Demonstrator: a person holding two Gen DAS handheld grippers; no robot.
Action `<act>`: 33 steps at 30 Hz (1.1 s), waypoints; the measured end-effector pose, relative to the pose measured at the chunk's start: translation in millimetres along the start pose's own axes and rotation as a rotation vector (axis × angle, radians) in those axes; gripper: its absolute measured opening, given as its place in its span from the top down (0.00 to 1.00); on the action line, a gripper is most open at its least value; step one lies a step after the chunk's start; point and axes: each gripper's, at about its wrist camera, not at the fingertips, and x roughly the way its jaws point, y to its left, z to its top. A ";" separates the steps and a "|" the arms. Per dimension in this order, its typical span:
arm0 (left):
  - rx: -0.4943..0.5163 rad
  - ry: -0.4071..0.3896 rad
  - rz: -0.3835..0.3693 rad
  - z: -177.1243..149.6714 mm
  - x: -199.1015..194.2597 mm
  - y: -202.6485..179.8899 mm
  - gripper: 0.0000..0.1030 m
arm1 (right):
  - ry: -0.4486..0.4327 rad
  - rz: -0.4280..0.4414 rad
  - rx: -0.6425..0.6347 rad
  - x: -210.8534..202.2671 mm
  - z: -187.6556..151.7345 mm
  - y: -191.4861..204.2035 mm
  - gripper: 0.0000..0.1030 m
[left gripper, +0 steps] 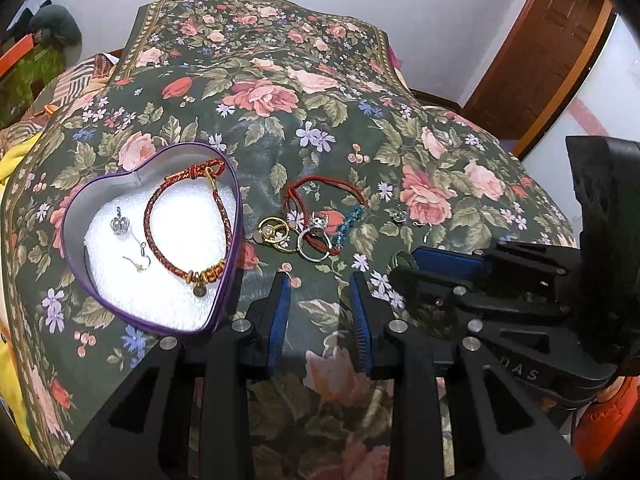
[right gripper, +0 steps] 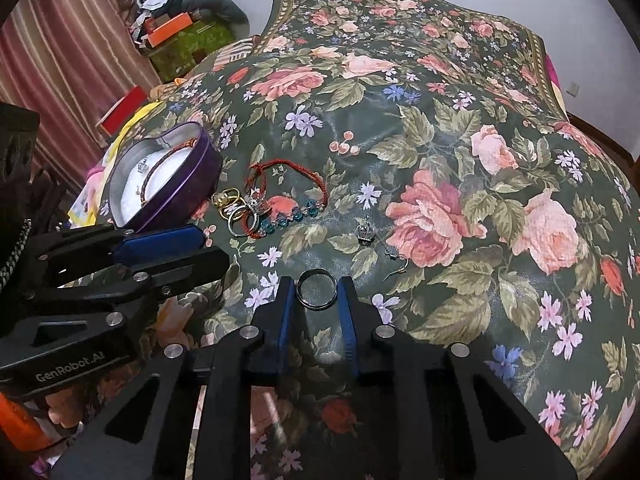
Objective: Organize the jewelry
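A purple heart-shaped tin (left gripper: 230, 256) (right gripper: 200, 156) lined with white foam holds a red-gold braided bracelet (left gripper: 188, 208), a crown charm (left gripper: 118, 224) and an earring hook (left gripper: 138, 262). Right of it lies a pile: a red cord bracelet (left gripper: 320, 188) (right gripper: 292, 174), gold rings (left gripper: 274, 232) (right gripper: 226, 198), silver rings (left gripper: 314, 246) (right gripper: 240, 220) and teal beads (right gripper: 298, 212). My right gripper (right gripper: 316, 290) is shut on a dark ring (right gripper: 316, 291) just above the cloth. My left gripper (left gripper: 320, 294) is open and empty, near the tin's right edge.
A crown charm (right gripper: 365, 234) and an earring hook (right gripper: 398, 262) lie loose on the floral cloth (right gripper: 440, 128) right of the pile. Boxes and clutter (right gripper: 176, 36) stand at the back left by a curtain. A wooden door (left gripper: 540, 48) is at the back right.
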 end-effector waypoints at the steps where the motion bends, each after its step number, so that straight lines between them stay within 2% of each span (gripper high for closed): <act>1: 0.003 -0.001 0.003 0.8 0.7 -0.1 0.71 | -0.003 -0.001 -0.001 -0.8 -1.0 0.2 0.81; 18: 0.098 0.000 0.100 15.9 25.7 -11.3 0.73 | -0.109 0.016 0.087 -34.3 0.8 -19.6 0.81; 20: 0.110 -0.001 0.111 16.5 27.4 -13.7 0.79 | -0.116 0.019 0.095 -36.3 1.3 -20.8 0.81; 24: 0.097 -0.001 0.096 16.5 25.2 -11.9 0.81 | -0.127 0.024 0.101 -39.2 2.2 -22.2 0.81; 26: 0.094 0.000 0.093 14.8 22.0 -12.6 0.93 | -0.131 0.029 0.104 -40.4 2.7 -22.6 0.81; 33: 0.108 -0.009 0.070 3.6 5.6 -18.0 0.98 | -0.137 0.034 0.096 -43.4 0.5 -17.5 0.81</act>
